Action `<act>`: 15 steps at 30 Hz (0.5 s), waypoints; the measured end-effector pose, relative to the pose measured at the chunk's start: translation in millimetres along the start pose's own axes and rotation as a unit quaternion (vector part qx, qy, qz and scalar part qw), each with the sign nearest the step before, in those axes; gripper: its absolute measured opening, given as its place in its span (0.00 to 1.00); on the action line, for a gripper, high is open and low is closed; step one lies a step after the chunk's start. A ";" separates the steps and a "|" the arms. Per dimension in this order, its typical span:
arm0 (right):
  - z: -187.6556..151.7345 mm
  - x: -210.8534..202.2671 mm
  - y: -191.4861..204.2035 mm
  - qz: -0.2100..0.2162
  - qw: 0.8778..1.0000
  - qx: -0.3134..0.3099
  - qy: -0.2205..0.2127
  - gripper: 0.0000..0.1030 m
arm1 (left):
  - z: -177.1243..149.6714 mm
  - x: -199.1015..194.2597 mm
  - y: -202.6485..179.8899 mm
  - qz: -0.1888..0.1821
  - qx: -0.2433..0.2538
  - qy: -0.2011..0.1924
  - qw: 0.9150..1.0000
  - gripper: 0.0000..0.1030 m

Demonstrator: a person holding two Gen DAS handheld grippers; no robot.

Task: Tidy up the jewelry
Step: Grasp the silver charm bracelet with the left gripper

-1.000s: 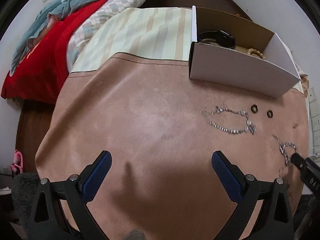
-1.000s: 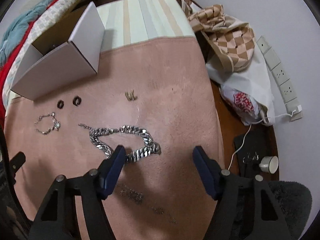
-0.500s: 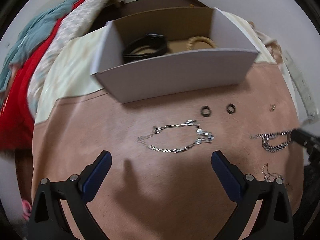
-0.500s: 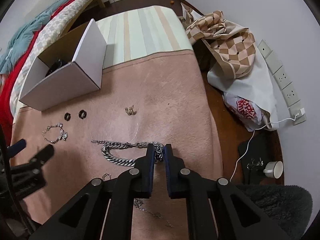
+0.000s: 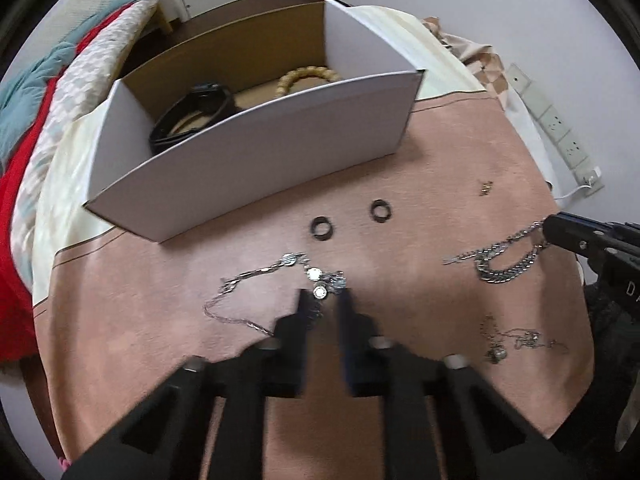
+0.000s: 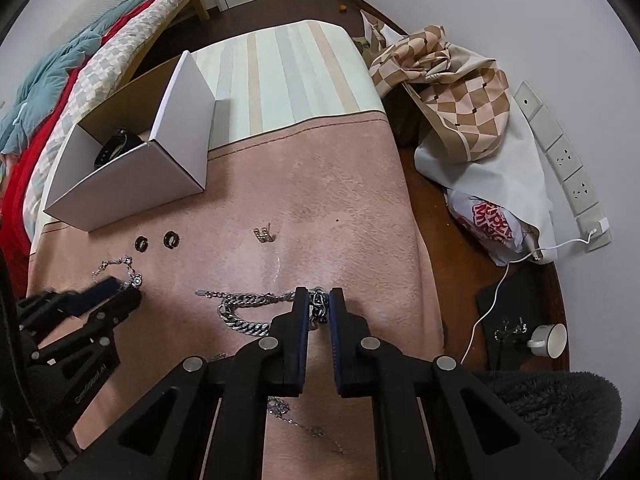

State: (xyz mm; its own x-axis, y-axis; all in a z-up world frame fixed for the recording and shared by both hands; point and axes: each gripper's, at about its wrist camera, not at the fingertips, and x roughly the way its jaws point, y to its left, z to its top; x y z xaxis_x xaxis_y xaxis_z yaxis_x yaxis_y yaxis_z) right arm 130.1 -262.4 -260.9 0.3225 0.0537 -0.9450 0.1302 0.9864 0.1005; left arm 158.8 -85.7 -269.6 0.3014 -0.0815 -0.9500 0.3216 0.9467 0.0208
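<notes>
My left gripper (image 5: 323, 298) is shut on the thin silver charm bracelet (image 5: 256, 276), which trails left on the pink cloth; it shows in the right wrist view (image 6: 120, 266) too. My right gripper (image 6: 319, 300) is shut on one end of the chunky silver chain (image 6: 250, 308); that chain also shows in the left wrist view (image 5: 500, 260). Two black rings (image 5: 322, 227) (image 5: 381, 211) lie before the white open box (image 5: 256, 152), which holds a black strap (image 5: 192, 112) and a bead bracelet (image 5: 308, 77).
A small gold earring (image 6: 264, 235) lies mid-cloth. A thin chain with a pendant (image 5: 516, 338) lies near the right edge. A checked cloth and bag (image 6: 472, 120), a wall socket strip (image 6: 568, 168) and a cup (image 6: 548, 340) are to the right. A bed (image 5: 52, 80) is to the left.
My left gripper swung toward the box, came down on the thin bracelet and shut. My right gripper shut on the chunky chain half a second ago and still holds it.
</notes>
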 end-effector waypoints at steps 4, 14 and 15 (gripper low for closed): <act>-1.9 -8.9 -0.7 0.022 1.000 0.008 -0.003 0.10 | -1.7 -5.5 3.6 -0.009 -0.016 -0.007 1.000 0.00; -1.3 -57.2 7.6 0.089 0.995 0.010 -0.036 0.10 | -10.8 -62.8 43.3 -0.085 -0.109 -0.053 0.989 0.00; 0.0 -62.8 11.3 0.094 0.995 0.007 -0.041 0.10 | -11.7 -69.0 46.4 -0.090 -0.115 -0.058 0.988 0.00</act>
State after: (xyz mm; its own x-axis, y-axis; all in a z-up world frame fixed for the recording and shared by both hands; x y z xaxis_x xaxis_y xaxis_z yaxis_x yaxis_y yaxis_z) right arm 111.3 -254.6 -200.4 0.4172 0.2230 -0.8810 0.0727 0.9581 0.2769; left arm 142.5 -32.4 -206.8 0.3633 -0.2776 -0.8894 0.1715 0.9582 -0.2290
